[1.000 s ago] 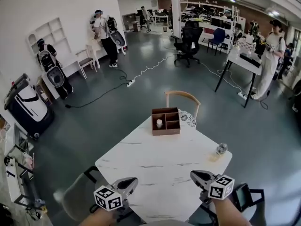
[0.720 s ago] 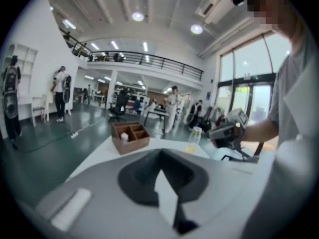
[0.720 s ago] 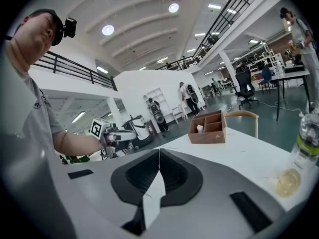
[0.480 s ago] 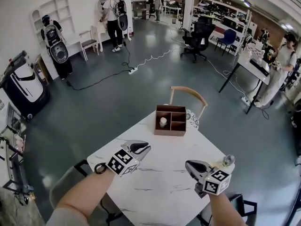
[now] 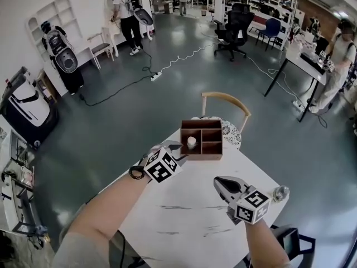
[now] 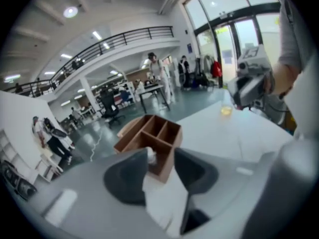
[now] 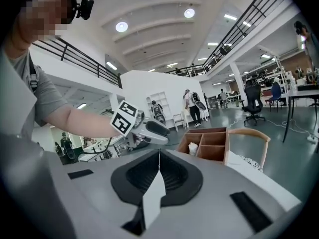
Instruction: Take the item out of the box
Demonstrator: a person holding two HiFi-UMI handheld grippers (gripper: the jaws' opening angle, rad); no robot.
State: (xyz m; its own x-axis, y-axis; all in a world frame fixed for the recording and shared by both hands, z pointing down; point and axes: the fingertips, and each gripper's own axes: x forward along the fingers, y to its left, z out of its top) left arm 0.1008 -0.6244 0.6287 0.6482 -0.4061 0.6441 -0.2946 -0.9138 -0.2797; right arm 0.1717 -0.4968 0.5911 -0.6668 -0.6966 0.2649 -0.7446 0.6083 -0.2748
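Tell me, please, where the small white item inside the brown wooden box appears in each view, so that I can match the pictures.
Head view: the small white item is just above centre, in the box's left part.
Left gripper view: the small white item is slightly left of centre, below the middle.
Right gripper view: the small white item is right of centre.
Shared landmark: the brown wooden box around it.

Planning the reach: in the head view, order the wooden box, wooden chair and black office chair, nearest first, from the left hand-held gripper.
From the left hand-held gripper, its jaws just opening, nothing between them:
1. Wooden box, just ahead.
2. Wooden chair, behind the box.
3. Black office chair, far beyond, near the top of the view.
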